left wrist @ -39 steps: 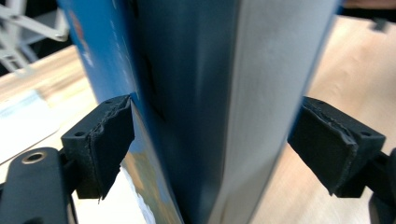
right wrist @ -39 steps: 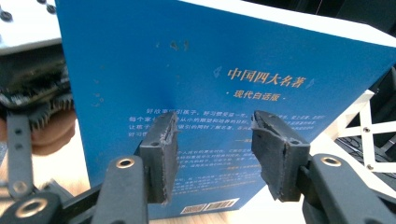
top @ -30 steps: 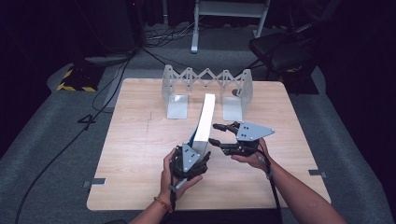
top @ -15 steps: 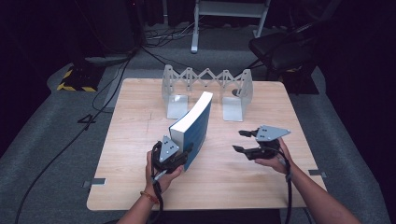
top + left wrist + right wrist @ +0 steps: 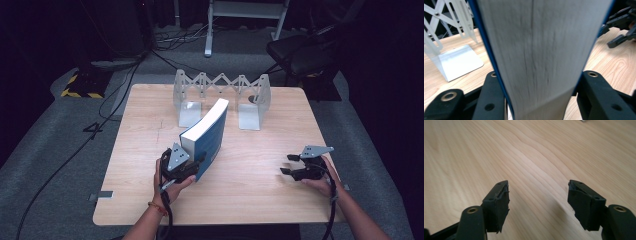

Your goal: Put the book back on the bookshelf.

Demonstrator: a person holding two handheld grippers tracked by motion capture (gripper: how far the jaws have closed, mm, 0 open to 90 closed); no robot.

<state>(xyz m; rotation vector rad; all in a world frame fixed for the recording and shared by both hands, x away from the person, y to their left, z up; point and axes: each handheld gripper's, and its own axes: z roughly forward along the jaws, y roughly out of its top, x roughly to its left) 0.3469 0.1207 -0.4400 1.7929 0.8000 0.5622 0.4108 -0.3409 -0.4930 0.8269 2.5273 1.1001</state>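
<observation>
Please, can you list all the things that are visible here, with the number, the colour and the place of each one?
book: 1, blue cover with white page edges, upright above the table's middle, clamped at its near end
bookend rack: 1, silver metal with a zigzag lattice, at the table's far edge
table: 1, light wood, centre of the scene
chair: 1, black, beyond the table's far right corner
cables: several, black, on the grey floor at the left
left hand-held gripper: 1, black, shut on the book
right hand-held gripper: 1, black, open over bare table at the right, jaws just opening
</observation>
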